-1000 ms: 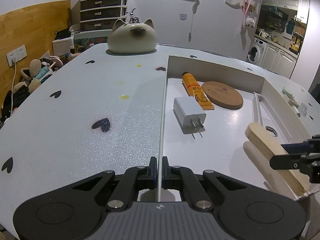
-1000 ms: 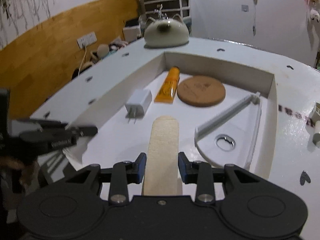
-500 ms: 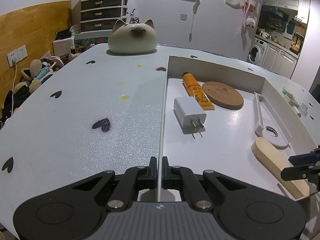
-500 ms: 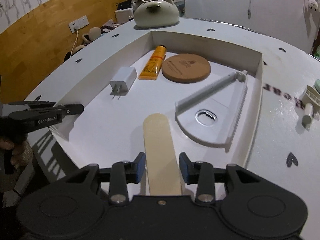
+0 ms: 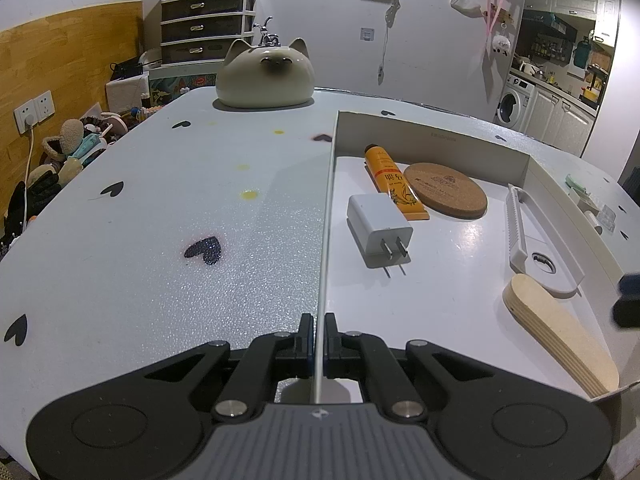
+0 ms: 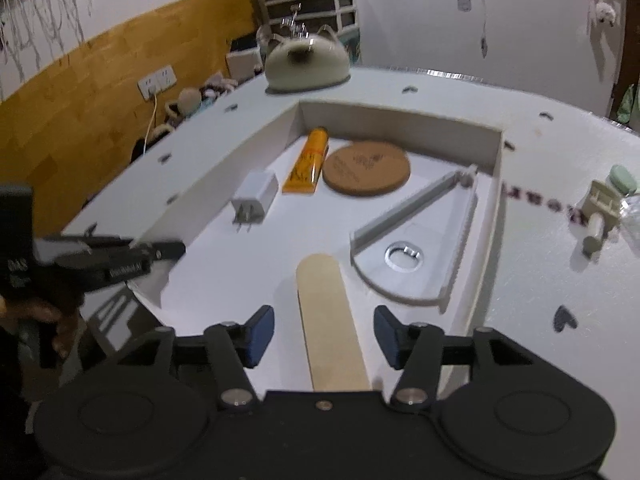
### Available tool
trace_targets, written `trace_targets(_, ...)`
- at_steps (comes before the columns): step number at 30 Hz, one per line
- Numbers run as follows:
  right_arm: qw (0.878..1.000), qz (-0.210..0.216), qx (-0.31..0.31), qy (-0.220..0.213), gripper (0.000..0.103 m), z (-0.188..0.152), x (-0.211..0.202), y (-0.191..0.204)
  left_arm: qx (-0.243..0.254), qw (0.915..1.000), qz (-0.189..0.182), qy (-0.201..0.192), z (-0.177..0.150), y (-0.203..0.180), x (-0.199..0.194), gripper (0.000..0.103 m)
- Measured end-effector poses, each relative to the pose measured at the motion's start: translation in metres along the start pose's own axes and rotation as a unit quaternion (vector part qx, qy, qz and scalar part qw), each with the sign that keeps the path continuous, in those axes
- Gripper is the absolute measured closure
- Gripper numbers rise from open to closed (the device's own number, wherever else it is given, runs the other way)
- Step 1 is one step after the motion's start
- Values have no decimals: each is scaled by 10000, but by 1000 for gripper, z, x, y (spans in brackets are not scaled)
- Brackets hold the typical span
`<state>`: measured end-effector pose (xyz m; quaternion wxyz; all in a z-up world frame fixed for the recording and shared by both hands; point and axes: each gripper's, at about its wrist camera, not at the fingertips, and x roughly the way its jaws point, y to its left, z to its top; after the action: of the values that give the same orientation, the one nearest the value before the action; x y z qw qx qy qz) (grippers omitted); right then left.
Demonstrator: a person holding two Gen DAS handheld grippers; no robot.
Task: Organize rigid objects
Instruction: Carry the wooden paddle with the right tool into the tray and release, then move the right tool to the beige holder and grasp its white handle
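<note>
Jaws apart beside wooden stick (image 6: 330, 320).

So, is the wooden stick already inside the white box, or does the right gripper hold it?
Inside and released. The wooden stick lies flat on the white box floor, and the right gripper jaws, just opened, stand clear of both its edges.

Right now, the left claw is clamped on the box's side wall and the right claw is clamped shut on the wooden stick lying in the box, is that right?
Not quite. The left claw is clamped on the box's side wall, but the right claw is not shut on the wooden stick: its jaws have just been opening and stand clear on both sides, with the stick lying in the box between them. The right wrist view shows this.
</note>
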<state>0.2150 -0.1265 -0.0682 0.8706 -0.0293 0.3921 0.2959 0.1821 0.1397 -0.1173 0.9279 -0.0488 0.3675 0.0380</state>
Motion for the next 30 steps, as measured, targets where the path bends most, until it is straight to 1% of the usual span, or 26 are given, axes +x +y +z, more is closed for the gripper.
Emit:
trace_targets(3,9996,-140,85,-235,33,3,-13,-6,1,10000,0,0,0,0,0,100)
trace_targets(4,9992,-205,124,-321,28,4,-17,-10,0,10000,-1,0,0,0,0,100)
trace_targets(6,9983,-323,187,-449,24,6,-25,-17,-3,10000,-2,-1,0,0,0,100)
trace_targets(10,9939,-758,378,-706,12,6,-37,-40,1,10000,-1,-1,0,0,0,100)
trace_targets(12,9904,-986,547,-797,11,6,-41,-54,1,10000,3,-4,0,0,0,100)
trace_targets(14,9861,-1234,693,-874,5,5,-44,-68,4,10000,7,-3,0,0,0,100)
trace_targets(15,9834,-1372,746,-928,4,4,-44,-75,4,10000,10,-6,0,1,0,100)
trace_targets(17,9791,-1580,797,-999,3,3,-43,-87,3,10000,10,-8,0,1,0,100)
trace_targets(21,9696,-1983,1025,-1004,3,4,-33,-116,4,10000,9,-6,0,1,0,100)
trace_targets(24,9642,-2105,1302,-955,3,6,-23,-138,-2,10000,5,-7,0,1,0,100)
trace_targets(27,9581,-2171,1605,-957,9,9,-9,-159,5,10000,9,-7,0,1,0,100)
trace_targets(28,9569,-2197,1647,-943,10,11,-4,-162,5,10000,8,-7,0,1,0,100)
trace_targets(30,9560,-2234,1666,-915,15,16,7,-168,6,10000,7,-9,0,1,0,100)
